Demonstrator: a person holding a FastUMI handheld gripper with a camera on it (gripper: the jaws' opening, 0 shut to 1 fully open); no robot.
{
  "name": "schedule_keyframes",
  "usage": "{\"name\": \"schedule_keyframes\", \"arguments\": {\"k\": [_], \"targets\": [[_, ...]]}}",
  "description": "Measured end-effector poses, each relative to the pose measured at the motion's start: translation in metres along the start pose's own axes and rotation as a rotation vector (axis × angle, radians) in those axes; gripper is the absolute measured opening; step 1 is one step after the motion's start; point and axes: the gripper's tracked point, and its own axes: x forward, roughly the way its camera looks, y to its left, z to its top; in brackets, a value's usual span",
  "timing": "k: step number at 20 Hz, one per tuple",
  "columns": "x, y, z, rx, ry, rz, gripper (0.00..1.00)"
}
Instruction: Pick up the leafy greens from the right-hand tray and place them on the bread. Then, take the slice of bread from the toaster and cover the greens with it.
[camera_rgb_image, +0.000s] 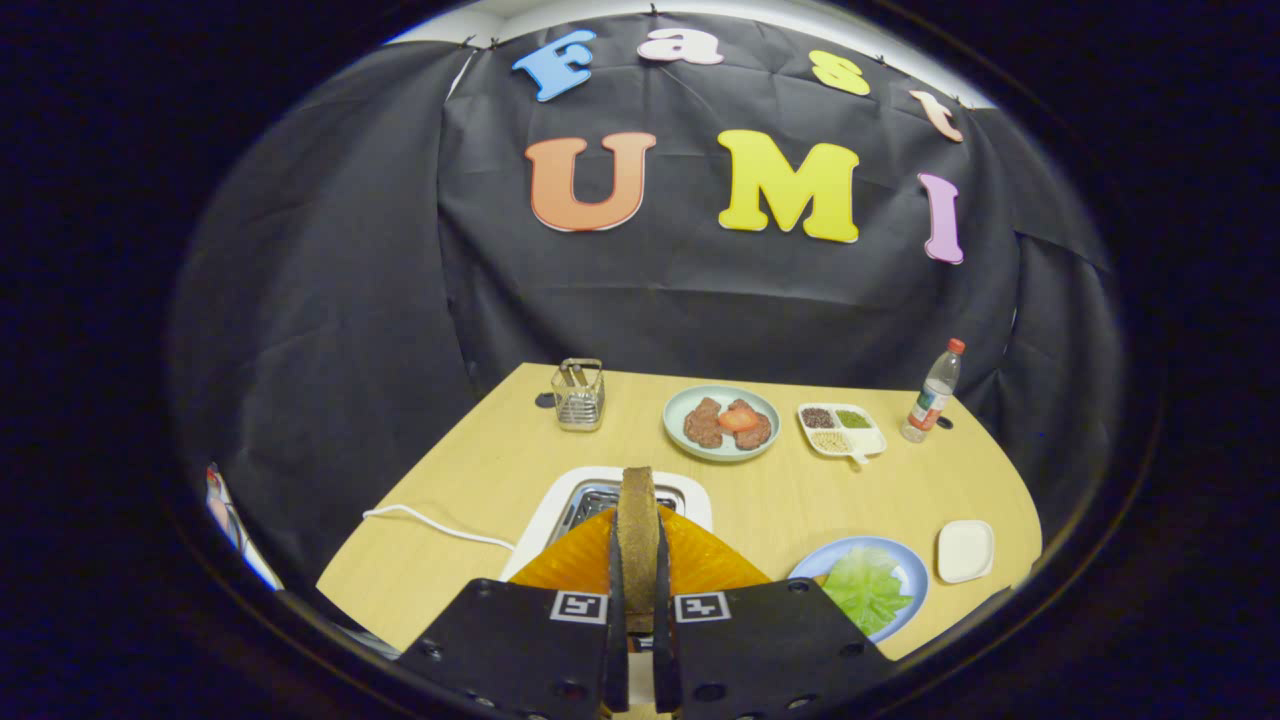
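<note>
A brown slice of bread (637, 500) stands on edge between my two fingers, and my gripper (637, 575) is shut on it. The slice hangs just above the white toaster (690, 497), whose metal slot shows right behind it. The leafy greens (866, 588) lie flat on a blue plate (912, 570) on the table, to the right of my fingers. I cannot tell whether bread lies under the greens.
Beyond the toaster stand a wire holder (579, 393), a pale plate with brown patties and a tomato slice (722, 423), a divided dish of grains (841, 429) and a bottle (932, 392). A small white dish (965, 550) sits right of the blue plate. The toaster's white cord (430, 522) runs left.
</note>
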Motion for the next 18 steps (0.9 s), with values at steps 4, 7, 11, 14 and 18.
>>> {"name": "schedule_keyframes", "arguments": {"k": [4, 7, 11, 14, 18], "targets": [[-0.022, -0.002, 0.029, 0.031, -0.064, 0.012, 0.1], [-0.041, -0.014, 0.055, 0.061, -0.114, 0.011, 0.1], [-0.058, -0.041, 0.073, 0.108, -0.152, -0.008, 0.1], [-0.053, -0.069, 0.066, 0.139, -0.154, -0.043, 0.1], [-0.031, -0.111, 0.032, 0.157, -0.098, -0.112, 0.1]]}}
